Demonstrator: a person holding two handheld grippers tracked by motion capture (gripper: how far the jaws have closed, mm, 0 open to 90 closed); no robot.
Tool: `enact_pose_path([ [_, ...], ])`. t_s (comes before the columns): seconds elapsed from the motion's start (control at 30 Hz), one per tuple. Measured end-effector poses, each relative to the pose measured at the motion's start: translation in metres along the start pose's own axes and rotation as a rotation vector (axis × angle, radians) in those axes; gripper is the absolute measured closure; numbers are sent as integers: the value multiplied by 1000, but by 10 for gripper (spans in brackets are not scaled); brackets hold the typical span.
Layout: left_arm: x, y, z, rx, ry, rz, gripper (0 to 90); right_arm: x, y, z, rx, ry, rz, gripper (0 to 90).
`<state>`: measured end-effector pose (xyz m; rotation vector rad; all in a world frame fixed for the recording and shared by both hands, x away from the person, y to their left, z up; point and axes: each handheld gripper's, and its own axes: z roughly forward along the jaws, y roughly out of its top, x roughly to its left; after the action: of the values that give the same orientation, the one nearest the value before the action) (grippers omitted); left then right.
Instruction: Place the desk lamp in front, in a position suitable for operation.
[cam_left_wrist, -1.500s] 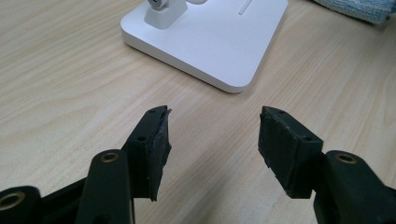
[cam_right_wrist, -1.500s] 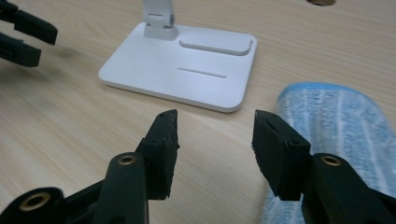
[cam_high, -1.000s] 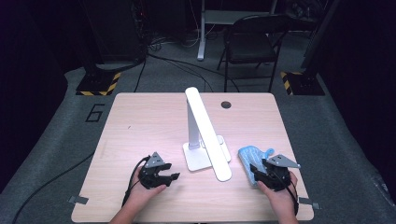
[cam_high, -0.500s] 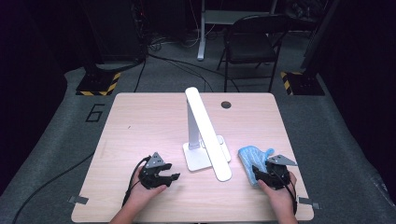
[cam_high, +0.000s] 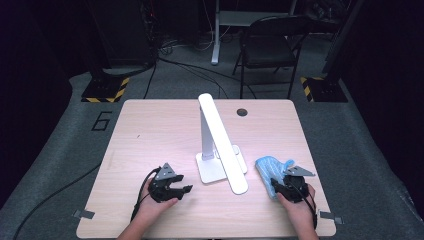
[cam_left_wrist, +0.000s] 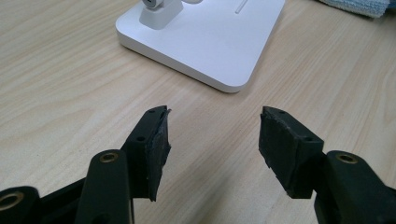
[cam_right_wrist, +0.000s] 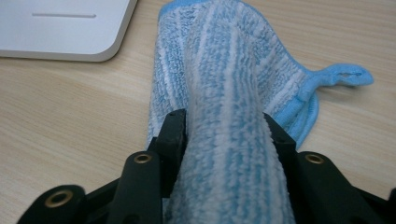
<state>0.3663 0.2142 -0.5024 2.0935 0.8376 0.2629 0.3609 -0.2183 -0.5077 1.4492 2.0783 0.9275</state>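
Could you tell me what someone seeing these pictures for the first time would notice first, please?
Most likely the white lamp standing mid-table, its long head slanting toward the near edge. Next, the blue cloth to its right, bunched into a ridge between the jaws of the right claw, which have just been closing and now pinch it. The left claw rests open on bare wood, facing the lamp's base.

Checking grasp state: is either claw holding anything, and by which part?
The right claw has just closed on the blue cloth, pinching a raised fold at its near end. The left claw is open over bare table, holding nothing.
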Motion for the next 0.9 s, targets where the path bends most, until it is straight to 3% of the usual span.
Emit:
enact_pose_path([
  [0.07,1,0,-1,6,0,12,426,-3,0,-1,4,-9,-1,610],
  [0.27,-1,-1,1,-24,10,-19,426,-13,-2,-3,-2,-37,30,613],
  [0.3,1,0,0,-16,17,13,426,-16,-2,-3,-6,-44,33,613],
  [0.33,0,-1,0,-19,13,0,425,-19,-2,-4,-9,-53,44,612],
  [0.53,-1,0,0,-25,-1,17,426,-30,-5,-6,-7,-67,77,605],
  [0.63,-2,-1,1,-29,-13,3,426,-30,-5,-6,-7,-70,81,594],
  [0.67,-1,0,1,-17,-17,26,426,-30,-5,-5,-9,-73,77,588],
  [0.87,-2,2,2,-7,-44,14,433,-29,-6,-7,-16,-83,91,530],
  [0.9,-1,3,3,-21,-33,24,446,-28,-6,-7,-25,-87,95,523],
])
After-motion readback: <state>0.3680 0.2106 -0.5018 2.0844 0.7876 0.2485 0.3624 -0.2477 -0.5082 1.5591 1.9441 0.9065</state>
